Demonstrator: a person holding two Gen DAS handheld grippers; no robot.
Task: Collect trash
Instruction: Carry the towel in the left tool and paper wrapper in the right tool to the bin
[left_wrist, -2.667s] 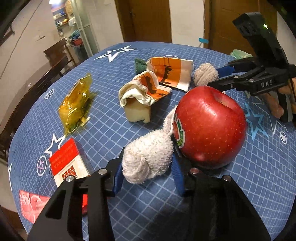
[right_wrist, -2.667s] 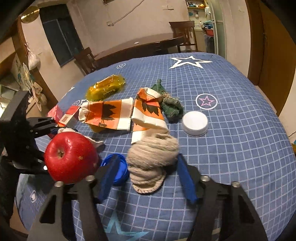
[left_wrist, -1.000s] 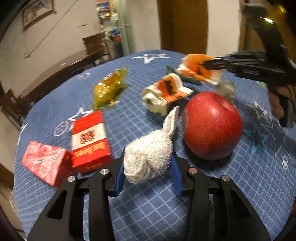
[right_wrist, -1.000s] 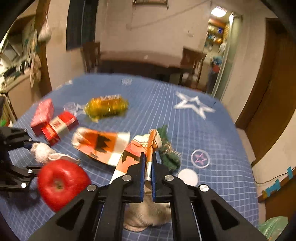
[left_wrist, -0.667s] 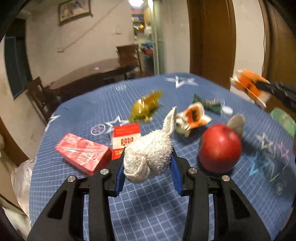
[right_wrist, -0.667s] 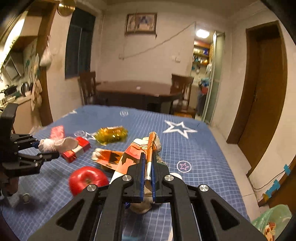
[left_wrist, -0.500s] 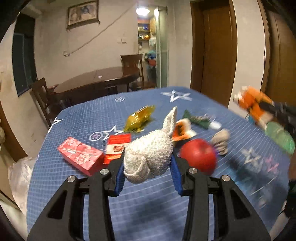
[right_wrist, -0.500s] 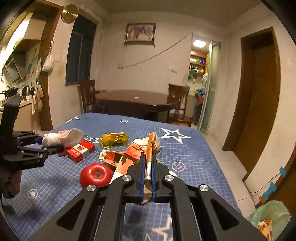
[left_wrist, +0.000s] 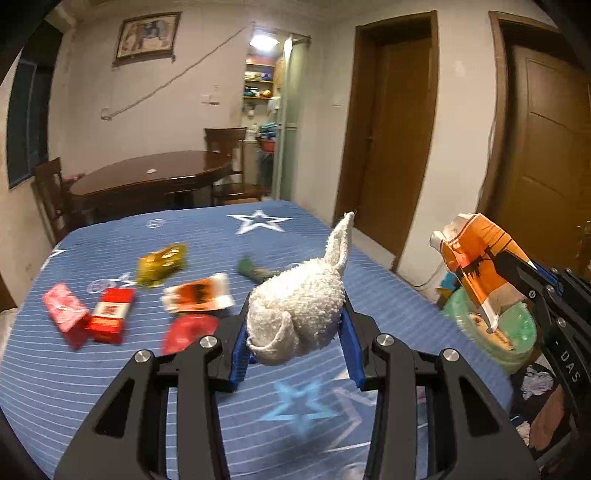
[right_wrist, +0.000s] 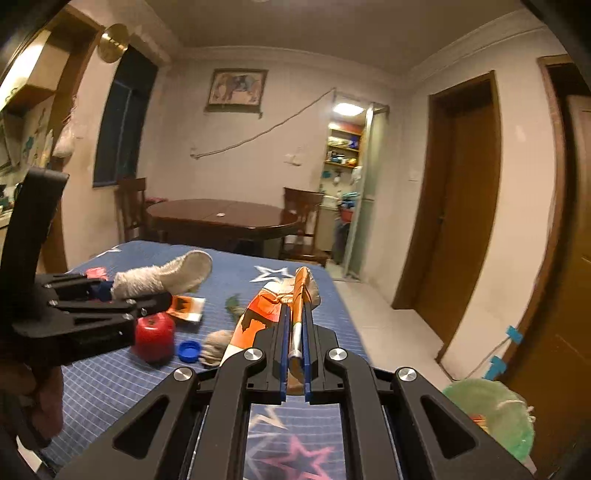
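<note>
My left fingers (left_wrist: 297, 354) clamp the white sock (left_wrist: 299, 314), right fingers (right_wrist: 295, 354) pinch the orange wrapper (right_wrist: 258, 314); green bin bag (left_wrist: 491, 328) waits off the worktop's (left_wrist: 110, 387) right edge, red packets (left_wrist: 88, 317) left.

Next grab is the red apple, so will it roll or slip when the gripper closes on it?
Probably both. The red apple is round and sits loose on the blue tablecloth, so a nudge could roll it. Its skin looks smooth and glossy, so the pads may slip. It looks solid, likely heavier than the white sock.

Fuzzy terry cloth wad (left_wrist: 299, 306); glossy orange wrapper (left_wrist: 476, 266)
</note>
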